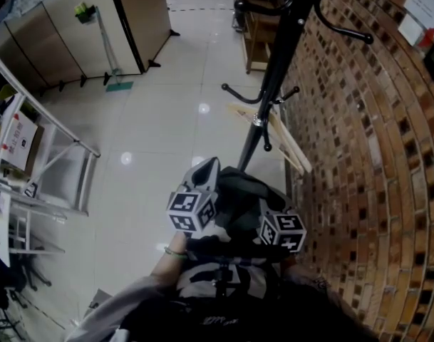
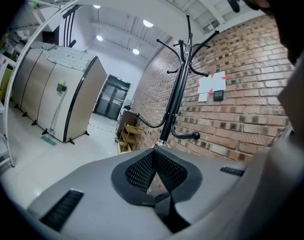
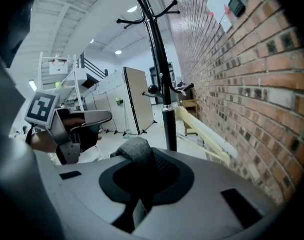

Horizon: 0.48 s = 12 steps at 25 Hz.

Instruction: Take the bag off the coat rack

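Note:
The black coat rack [image 1: 270,84] stands against the brick wall, and its hooks that show are bare. A dark grey bag [image 1: 239,194] hangs low between my two grippers, in front of the rack's foot. My right gripper [image 1: 268,212] is shut on the bag's grey strap [image 3: 134,151], which loops over and down between its pads [image 3: 164,171]. My left gripper [image 1: 208,168] is beside the bag on the left, shut with nothing in it [image 2: 152,156]. The left gripper view looks up at the coat rack [image 2: 174,101]. The right gripper view shows the coat rack [image 3: 159,69] and the left gripper [image 3: 74,126].
The brick wall [image 1: 359,155] runs along the right. Pale wooden planks [image 1: 288,144] lean on it by the rack, with a wooden shelf [image 1: 256,38] farther back. A white metal frame [image 1: 38,155] stands at left, beige partitions [image 1: 81,27] behind it. The floor is glossy tile.

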{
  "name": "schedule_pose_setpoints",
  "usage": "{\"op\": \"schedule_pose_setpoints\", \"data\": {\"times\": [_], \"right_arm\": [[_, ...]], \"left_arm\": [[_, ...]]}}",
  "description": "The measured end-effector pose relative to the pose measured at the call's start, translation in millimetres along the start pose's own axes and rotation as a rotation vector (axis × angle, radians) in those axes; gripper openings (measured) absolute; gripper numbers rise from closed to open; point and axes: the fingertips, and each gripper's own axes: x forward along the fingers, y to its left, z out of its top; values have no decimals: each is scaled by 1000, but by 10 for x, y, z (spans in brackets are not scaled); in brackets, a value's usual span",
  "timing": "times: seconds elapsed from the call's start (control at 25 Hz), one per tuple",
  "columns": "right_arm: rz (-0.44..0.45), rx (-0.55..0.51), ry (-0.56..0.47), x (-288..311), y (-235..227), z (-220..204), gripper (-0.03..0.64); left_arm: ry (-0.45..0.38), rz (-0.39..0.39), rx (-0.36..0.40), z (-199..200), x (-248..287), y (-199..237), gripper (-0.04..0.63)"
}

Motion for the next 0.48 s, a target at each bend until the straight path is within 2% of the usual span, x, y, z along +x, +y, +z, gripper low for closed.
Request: {"op": "schedule_pose_setpoints", "data": {"times": [0.48], "right_arm": [[-55,-21,-3,23,-194,33,35]], "left_arm": [[-3,-7,6,15,32,-47,8]]}}
